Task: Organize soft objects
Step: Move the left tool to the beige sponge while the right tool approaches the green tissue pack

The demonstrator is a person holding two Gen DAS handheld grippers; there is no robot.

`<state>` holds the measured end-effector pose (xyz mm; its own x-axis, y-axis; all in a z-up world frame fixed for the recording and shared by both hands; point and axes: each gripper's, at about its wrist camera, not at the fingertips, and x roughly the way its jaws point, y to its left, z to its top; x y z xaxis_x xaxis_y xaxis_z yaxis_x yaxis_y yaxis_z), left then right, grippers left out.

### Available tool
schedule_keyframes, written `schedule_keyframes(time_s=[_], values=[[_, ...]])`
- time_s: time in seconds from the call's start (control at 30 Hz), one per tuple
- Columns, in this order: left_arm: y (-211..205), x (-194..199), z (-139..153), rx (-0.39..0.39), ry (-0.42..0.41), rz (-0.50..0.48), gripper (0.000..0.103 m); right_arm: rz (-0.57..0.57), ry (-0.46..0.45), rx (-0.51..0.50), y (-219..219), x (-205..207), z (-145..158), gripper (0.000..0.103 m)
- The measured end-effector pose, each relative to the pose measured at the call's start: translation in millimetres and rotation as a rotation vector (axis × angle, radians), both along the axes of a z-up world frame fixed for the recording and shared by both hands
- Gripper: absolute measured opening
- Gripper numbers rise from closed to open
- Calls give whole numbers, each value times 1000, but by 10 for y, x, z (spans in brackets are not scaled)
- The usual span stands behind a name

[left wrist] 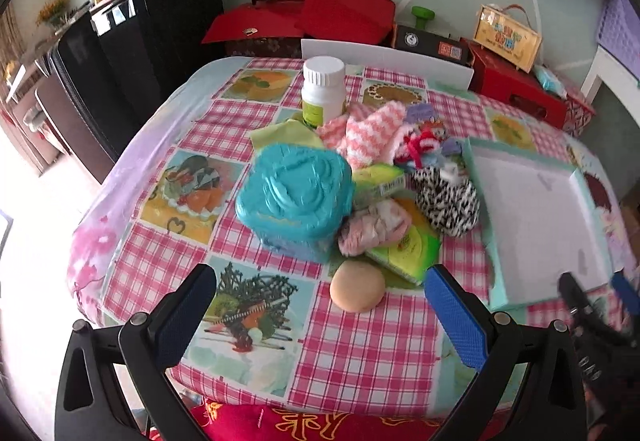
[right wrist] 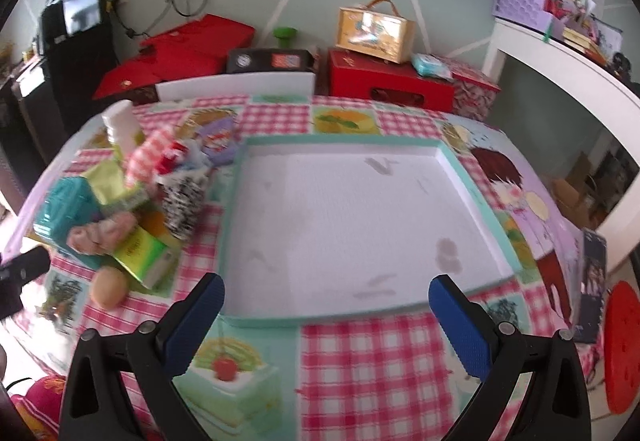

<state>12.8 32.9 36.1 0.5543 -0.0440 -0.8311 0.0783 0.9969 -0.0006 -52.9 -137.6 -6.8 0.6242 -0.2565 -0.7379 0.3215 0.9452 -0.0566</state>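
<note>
A pile of items sits mid-table: a pink-and-white fuzzy sock (left wrist: 370,131), a zebra-patterned soft piece (left wrist: 450,201), a pale pink bundled cloth (left wrist: 370,227), a red yarn toy (left wrist: 420,145) and a peach round sponge (left wrist: 357,287). A shallow white tray with a teal rim (right wrist: 236,201) lies to the right of the pile; its rim also shows in the left wrist view (left wrist: 474,169). My left gripper (left wrist: 316,317) is open and empty just before the sponge. My right gripper (right wrist: 326,325) is open and empty at the tray's near edge.
A teal plastic box (left wrist: 294,197), a white pill bottle (left wrist: 323,91) and green tissue packs (left wrist: 404,249) lie among the pile. Red boxes (left wrist: 332,11) and a white chair back (left wrist: 384,59) stand behind the table. The table's near edge is close below both grippers.
</note>
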Motion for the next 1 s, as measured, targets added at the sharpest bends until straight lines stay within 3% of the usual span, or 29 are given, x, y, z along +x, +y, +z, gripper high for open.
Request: schedule_keyframes(time_s=[0.3,0.6,0.87,1.0], values=[[199,367,324,-74,-4,55,103,92,-56,68,179,460,226,103],[182,303,-128,-109,81,92,103,227,-43,165,318,703,49,103],[96,280,-545,-82,197,121,102,262,-31,261,284,704,-137,102],[39,275,-607,-41,192,131,102,278,-19,264,284,673,-200,97]])
